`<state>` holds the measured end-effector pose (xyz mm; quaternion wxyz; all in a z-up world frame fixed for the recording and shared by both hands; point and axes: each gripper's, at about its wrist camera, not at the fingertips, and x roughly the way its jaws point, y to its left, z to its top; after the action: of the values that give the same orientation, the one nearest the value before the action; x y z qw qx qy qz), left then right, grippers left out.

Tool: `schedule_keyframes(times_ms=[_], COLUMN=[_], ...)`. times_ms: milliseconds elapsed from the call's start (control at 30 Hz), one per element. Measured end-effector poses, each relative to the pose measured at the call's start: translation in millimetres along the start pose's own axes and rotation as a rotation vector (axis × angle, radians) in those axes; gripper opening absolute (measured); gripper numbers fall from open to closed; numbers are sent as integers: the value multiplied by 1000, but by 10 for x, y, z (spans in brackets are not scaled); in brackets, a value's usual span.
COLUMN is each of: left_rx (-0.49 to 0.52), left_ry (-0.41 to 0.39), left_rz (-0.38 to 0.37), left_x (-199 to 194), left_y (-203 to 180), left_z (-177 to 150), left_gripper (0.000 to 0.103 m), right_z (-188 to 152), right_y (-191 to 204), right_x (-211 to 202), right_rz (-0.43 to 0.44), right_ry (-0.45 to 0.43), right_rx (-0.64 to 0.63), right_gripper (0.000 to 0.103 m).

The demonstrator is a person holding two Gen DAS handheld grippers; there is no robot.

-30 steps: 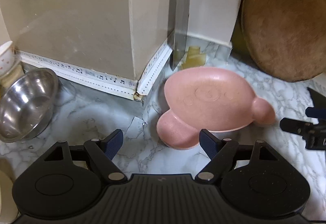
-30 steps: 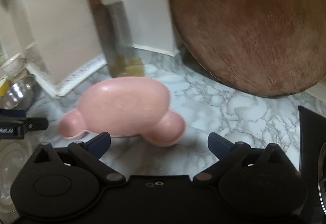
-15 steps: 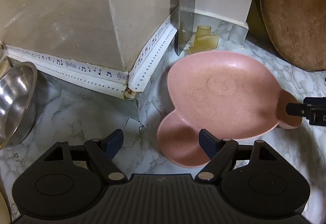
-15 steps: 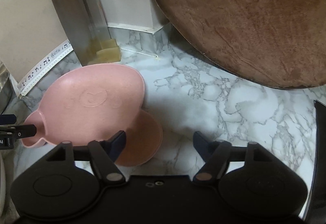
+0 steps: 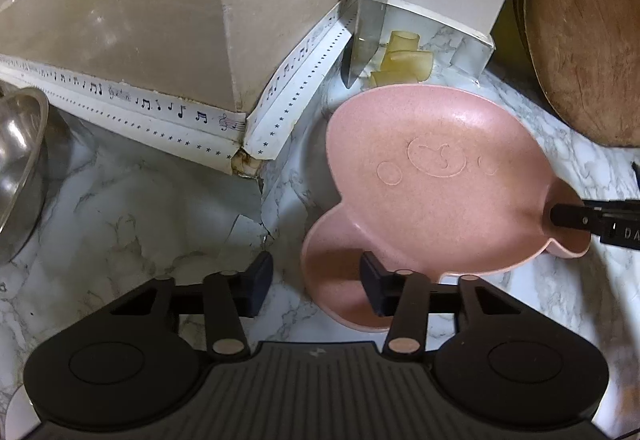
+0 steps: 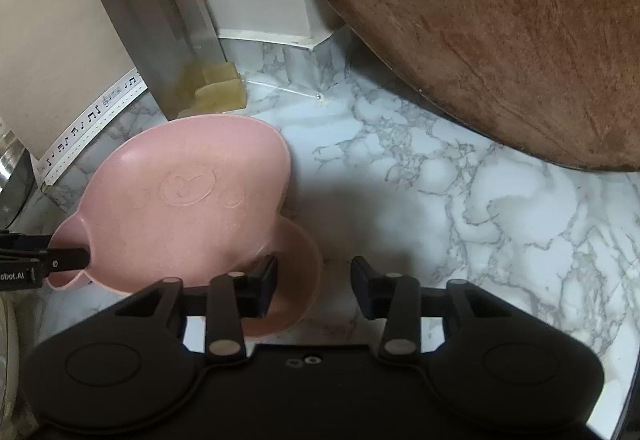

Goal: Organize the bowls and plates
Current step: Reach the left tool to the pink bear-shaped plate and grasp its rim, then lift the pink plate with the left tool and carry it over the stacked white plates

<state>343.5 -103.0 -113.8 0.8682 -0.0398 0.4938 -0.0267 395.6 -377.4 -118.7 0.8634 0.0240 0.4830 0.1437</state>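
Note:
A pink bear-face plate with two round ears lies on the marble counter; it also shows in the right wrist view. My left gripper is open, its right finger over the plate's near ear, its left finger over bare counter. My right gripper is open, its left finger over the plate's other ear, its right finger beside the plate. Each gripper's fingertip shows at the plate's far ear in the other view.
A steel bowl sits at the far left. A cleaver blade leans in the wall corner behind the plate. A round wooden board leans at the right. Marble counter lies right of the plate.
Both grippers have moved down and closer to the plate, one at each ear. Their jaws have narrowed somewhat. The plate has stayed on the counter.

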Motion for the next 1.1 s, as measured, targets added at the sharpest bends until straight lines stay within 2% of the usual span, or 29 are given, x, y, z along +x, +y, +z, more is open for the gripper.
schedule_keyframes(times_ms=[267,500,800,1100], left_rx=[-40,-47,-31,-27], left_ry=[11,5,-7,-23], left_rz=[-24,-22,-45,-63], left_x=[-49,-75,-252,-577], left_y=[44,41,-8,22], left_z=[3,-16,-115,-248], left_gripper=[16,13,11,10], right_z=[-18,-49,-177,-330], right_y=[-32,-19,-63,16], right_x=[-40,-84,-254,-571], right_rz=[19,-7,-36,-25], right_ry=[-9,-22,-59,-89], right_rx=[25,29,72,86], right_gripper=[23,9,8,8])
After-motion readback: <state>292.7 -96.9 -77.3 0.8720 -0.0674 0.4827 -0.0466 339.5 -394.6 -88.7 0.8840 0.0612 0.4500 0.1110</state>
